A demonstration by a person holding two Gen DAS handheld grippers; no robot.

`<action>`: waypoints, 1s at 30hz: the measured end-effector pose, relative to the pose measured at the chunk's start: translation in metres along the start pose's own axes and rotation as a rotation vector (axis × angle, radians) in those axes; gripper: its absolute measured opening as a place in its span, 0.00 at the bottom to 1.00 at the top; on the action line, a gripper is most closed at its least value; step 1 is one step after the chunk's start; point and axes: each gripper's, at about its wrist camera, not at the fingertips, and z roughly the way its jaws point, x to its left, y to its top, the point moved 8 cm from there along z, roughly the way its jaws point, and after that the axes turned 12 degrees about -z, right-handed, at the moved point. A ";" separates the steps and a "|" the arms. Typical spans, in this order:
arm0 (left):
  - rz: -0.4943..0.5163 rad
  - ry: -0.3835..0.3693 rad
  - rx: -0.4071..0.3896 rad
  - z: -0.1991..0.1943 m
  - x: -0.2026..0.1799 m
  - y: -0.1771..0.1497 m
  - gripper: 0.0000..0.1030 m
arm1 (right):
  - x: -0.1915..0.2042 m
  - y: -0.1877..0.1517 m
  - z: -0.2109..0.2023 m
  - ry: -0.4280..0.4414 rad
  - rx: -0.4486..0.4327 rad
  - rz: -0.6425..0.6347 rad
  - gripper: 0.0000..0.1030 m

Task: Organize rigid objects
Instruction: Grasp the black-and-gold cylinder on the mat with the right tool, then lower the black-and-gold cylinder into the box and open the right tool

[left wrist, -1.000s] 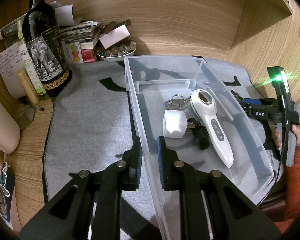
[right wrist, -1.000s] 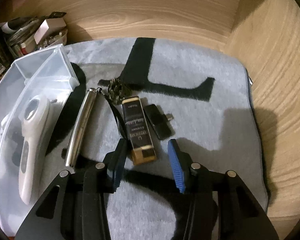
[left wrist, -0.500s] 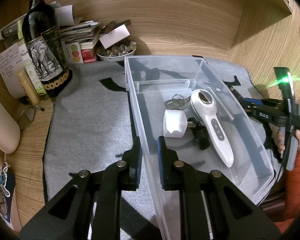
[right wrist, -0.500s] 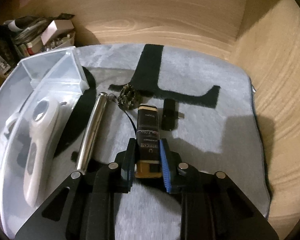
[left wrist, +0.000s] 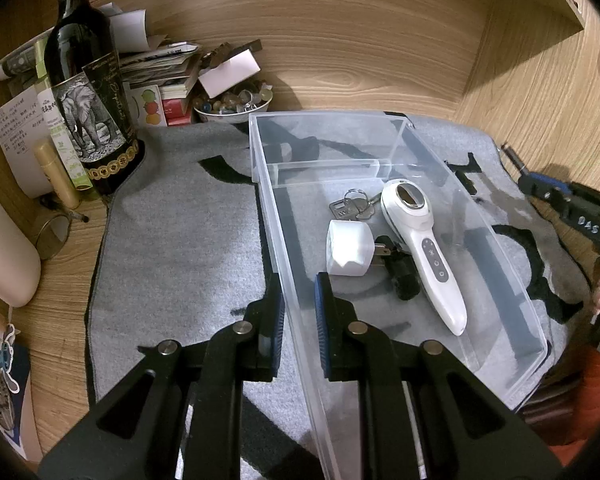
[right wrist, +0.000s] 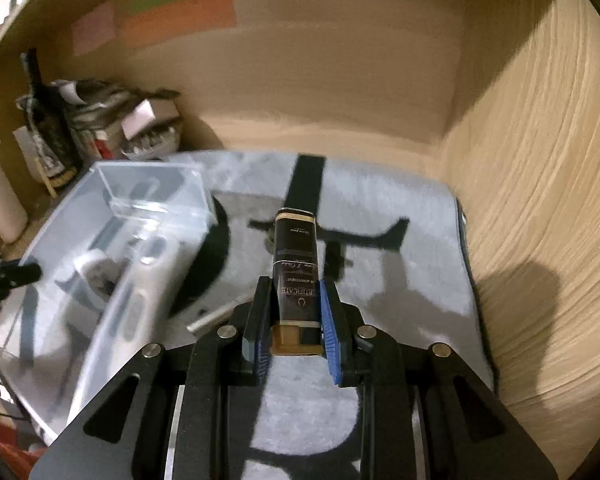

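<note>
Black-and-gold box (right wrist: pixel 296 276) sits pinched between the blue pads of the right gripper (right wrist: pixel 296 320), its long axis running straight out along the fingers toward the upper middle of the right wrist view, gold end nearest the camera. It looks lifted clear of the grey mat (right wrist: pixel 400 300), though motion blur makes that hard to confirm. The clear bin (right wrist: pixel 100 320) lies to its left, filling the left side of that frame, so the coming move is probably a leftward carry over the bin's near wall.

Left gripper (left wrist: pixel 298 312) has its fingers closed on the bin's left wall, one pad outside and one inside, steadying it. Inside the bin, seen from the left wrist view, lie a white handheld device (left wrist: pixel 420 248), a white plug adapter (left wrist: pixel 348 248), a set of keys (left wrist: pixel 350 206) and a small black item (left wrist: pixel 404 276); the free floor is at the lower end and beyond the divider at the top. A silver tube (right wrist: pixel 210 318) rests on the mat just right of the bin, under the likely path. A wine bottle (left wrist: pixel 88 92) and paper clutter stand upper left on the table, well apart.
</note>
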 end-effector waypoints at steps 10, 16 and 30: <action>0.001 0.001 0.000 0.000 0.000 0.000 0.15 | 0.049 0.038 -0.018 0.080 -0.109 -0.093 0.21; 0.001 0.001 -0.001 0.000 0.000 0.000 0.15 | 0.085 0.054 -0.014 0.139 -0.128 -0.159 0.21; -0.002 -0.003 0.000 0.001 -0.002 0.000 0.15 | 0.147 0.050 0.039 0.237 0.032 -0.318 0.20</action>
